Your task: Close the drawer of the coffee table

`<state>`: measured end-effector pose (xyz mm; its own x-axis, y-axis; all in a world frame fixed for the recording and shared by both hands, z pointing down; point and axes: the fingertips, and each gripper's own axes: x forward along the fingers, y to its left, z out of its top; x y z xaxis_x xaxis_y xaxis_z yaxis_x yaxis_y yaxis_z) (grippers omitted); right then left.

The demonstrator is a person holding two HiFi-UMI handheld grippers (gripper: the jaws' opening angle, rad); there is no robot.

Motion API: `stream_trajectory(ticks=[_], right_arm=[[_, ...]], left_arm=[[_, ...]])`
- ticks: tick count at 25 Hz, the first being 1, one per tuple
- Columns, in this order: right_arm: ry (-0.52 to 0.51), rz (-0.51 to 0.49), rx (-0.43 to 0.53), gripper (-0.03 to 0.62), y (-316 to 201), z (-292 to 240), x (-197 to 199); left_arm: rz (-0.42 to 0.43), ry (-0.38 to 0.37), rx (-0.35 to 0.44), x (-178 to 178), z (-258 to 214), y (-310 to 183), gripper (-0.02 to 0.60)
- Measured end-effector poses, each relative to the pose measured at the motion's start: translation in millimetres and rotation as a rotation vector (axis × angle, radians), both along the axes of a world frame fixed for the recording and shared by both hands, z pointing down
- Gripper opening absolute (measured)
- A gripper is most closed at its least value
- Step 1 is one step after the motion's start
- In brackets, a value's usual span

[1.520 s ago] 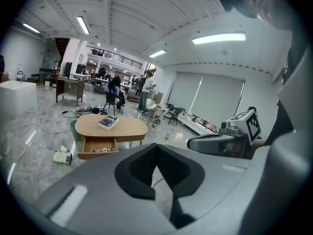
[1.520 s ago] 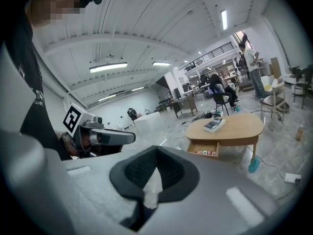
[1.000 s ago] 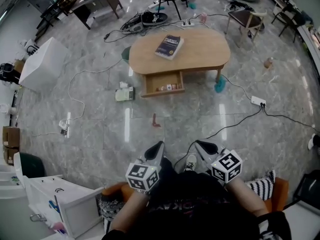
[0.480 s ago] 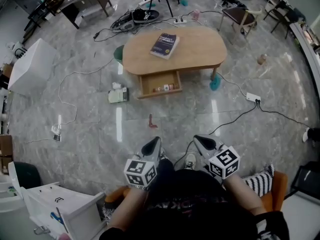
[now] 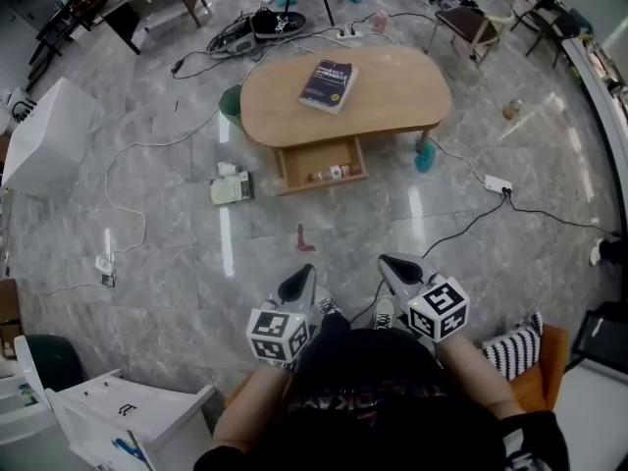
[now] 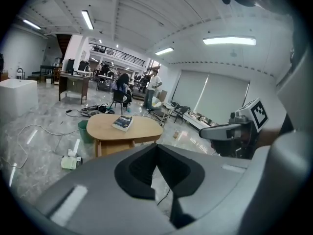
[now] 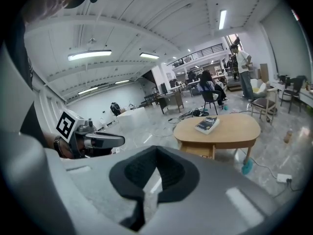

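The left hand-held gripper (image 5: 301, 283) and right hand-held gripper (image 5: 394, 267) are held with jaws pressed together, empty. The open light-wood drawer (image 5: 299, 160) of the oval wooden desk (image 5: 402, 91) lies well ahead of them; its front is best met squarely and pushed centrally.

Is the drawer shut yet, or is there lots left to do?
Nothing is done yet: the drawer sticks out of the coffee table, with small things inside. In hand: the left gripper and right gripper are both shut and empty, with a stretch of floor between them and the table. Left to do: get to the table and push the drawer in.
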<state>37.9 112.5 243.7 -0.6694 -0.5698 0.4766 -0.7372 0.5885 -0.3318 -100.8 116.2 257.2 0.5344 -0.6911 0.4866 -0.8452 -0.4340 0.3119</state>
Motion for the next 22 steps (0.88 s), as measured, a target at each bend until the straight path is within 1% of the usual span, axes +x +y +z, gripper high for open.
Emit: stream_trajectory(ticks=[6,12,16,22], right_arm=[[0.026,0.033,-0.009,0.000,-27,12,-35],[0.039,0.062,-0.008,0.000,-46,27,-61],[0.036,0.067,-0.014,0.000,-52,32,-69],[0.053,0.058,-0.023,0.000,-67,39,-65]], left_arm=[[0.024,0.010,-0.004,-33,12,-23,-0.002],[0.060,-0.025,0.017,-63,22,-43,-0.002],[0.047,-0.041,0.011,-75,27,-53,-0.002],[0.034,-0.055,-0.002,-79,35,-64,-0.002]])
